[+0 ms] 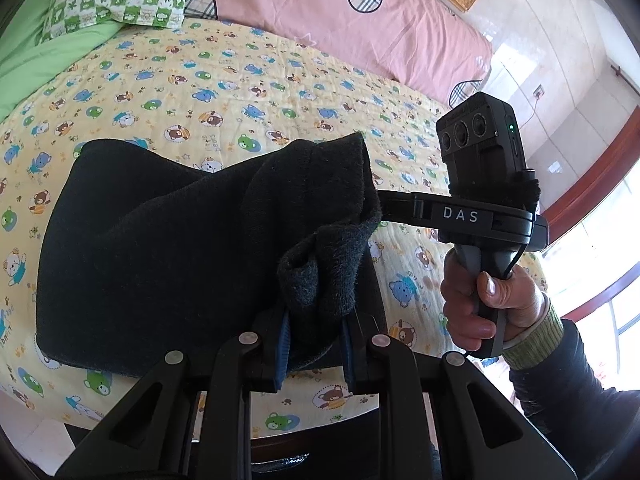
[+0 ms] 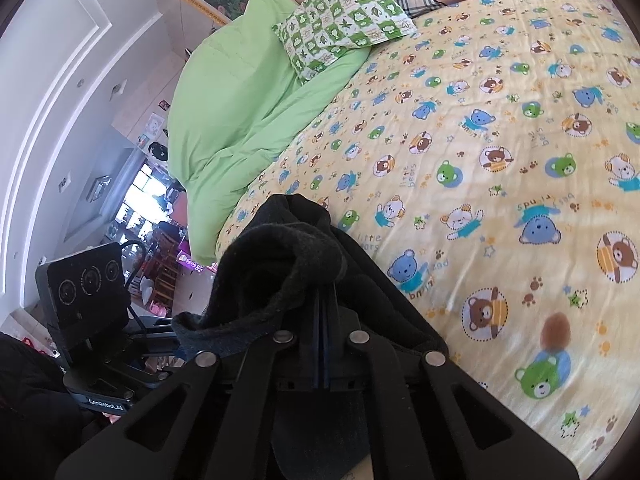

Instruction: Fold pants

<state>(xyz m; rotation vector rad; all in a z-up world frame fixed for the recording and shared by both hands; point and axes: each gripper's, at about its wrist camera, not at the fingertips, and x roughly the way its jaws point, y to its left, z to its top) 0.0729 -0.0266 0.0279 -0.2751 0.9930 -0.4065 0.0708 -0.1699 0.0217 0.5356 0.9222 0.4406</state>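
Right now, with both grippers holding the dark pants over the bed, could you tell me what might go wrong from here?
1. The left gripper pinches a thick, bunched wad of the pants; it could slip out, or the fold could set uneven.
2. The right gripper is shut on a thin edge, which a tug may pull free.
3. The pants lie near the quilt edge and could slide off.

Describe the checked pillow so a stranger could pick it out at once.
Start at the yellow bear-print quilt covering the bed. At its head end, on the plain green duvet, lies the pillow. Only it has green-and-white checks with leaf and frog prints; the neighbouring pink pillow shows plaid hearts.
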